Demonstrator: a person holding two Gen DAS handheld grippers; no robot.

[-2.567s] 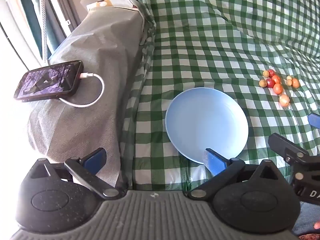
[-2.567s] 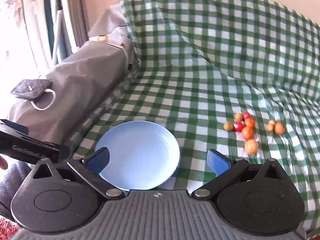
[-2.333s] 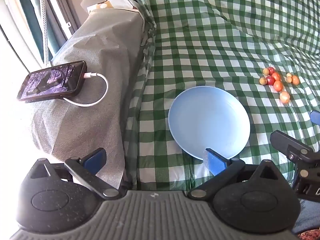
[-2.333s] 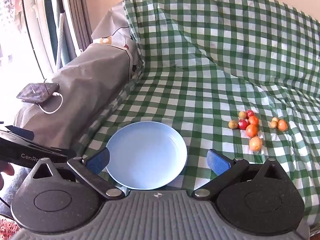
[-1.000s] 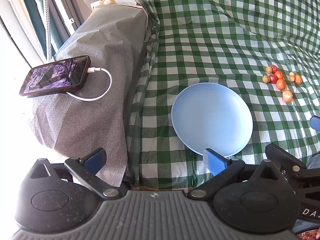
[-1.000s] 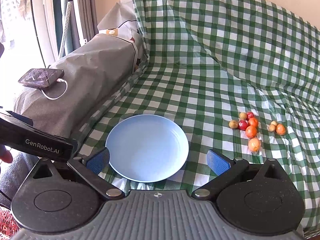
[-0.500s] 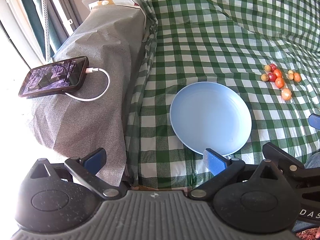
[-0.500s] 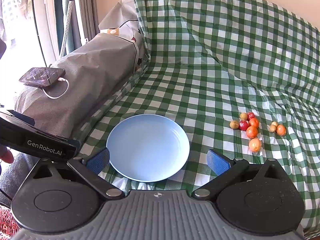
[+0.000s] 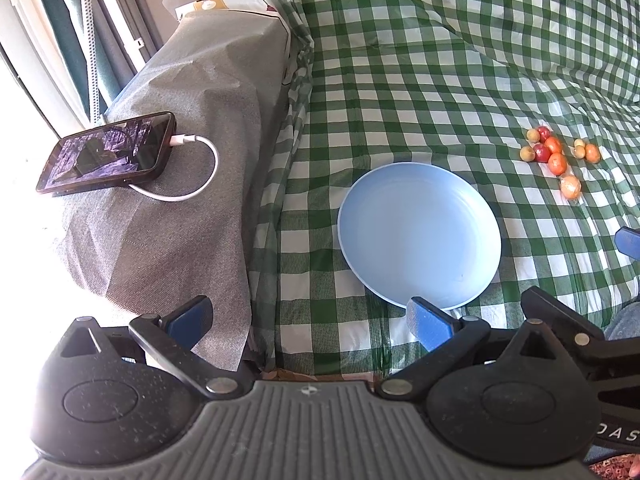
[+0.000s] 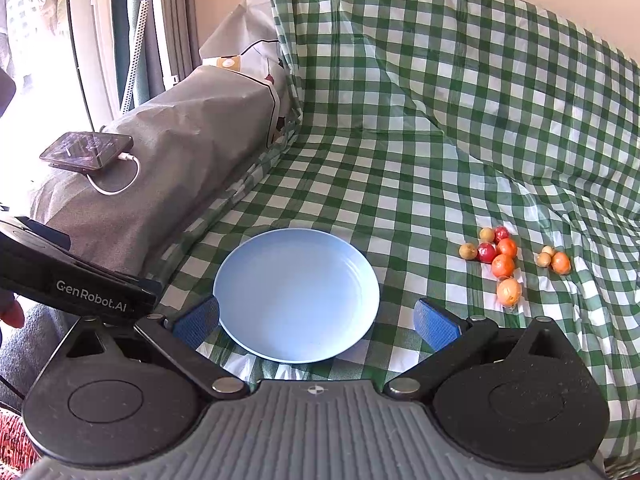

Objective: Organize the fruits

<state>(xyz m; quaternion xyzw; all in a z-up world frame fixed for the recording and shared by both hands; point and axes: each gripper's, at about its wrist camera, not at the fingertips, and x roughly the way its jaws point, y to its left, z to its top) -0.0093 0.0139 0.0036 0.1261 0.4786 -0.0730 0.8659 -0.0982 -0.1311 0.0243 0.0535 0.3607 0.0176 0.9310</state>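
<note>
An empty light blue plate (image 9: 420,232) lies on the green checked cloth (image 9: 400,92); it also shows in the right wrist view (image 10: 296,292). Several small fruits (image 9: 556,156), orange, red and yellowish, lie in a loose cluster to the plate's far right, also in the right wrist view (image 10: 504,260). My left gripper (image 9: 308,320) is open and empty, near the plate's near left edge. My right gripper (image 10: 316,320) is open and empty, just in front of the plate.
A grey covered armrest (image 9: 180,152) rises left of the cloth, with a phone (image 9: 108,152) on a white charging cable (image 9: 192,184) on top. Window frames and curtains (image 10: 120,32) stand behind it. The cloth drapes up the backrest (image 10: 480,60).
Both grippers have drifted only slightly; the plate and fruits lie where they were. Both stay open and empty.
</note>
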